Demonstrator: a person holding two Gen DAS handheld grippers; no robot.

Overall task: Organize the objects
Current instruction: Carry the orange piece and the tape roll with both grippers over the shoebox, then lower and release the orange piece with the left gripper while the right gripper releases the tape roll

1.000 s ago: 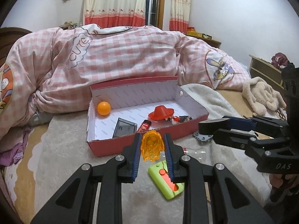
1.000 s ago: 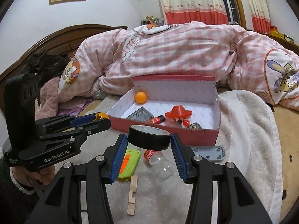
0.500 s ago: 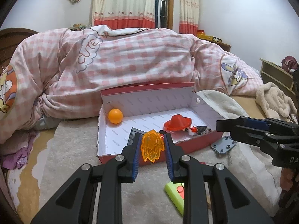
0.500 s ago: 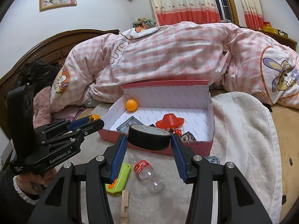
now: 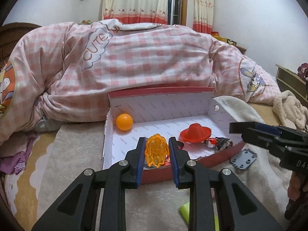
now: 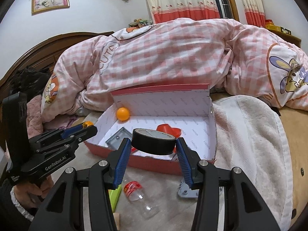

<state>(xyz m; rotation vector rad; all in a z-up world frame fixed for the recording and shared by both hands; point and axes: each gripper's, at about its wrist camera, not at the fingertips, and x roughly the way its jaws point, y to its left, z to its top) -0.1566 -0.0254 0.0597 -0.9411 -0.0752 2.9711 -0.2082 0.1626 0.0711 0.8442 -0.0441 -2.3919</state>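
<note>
Both grippers carry items over the near edge of the red box

The left gripper is clenched on an orange translucent toy, held above the front wall of the box; the right gripper grasps a black tape roll flat between its blue pads, above the box's near wall. Inside the box lie an orange ball, a red hat, a grey metal case and some small items too unclear to name. On the blanket in front of the box lie an empty bottle, a green toy and a grey plate, the plate just beside the box's right corner
</note>
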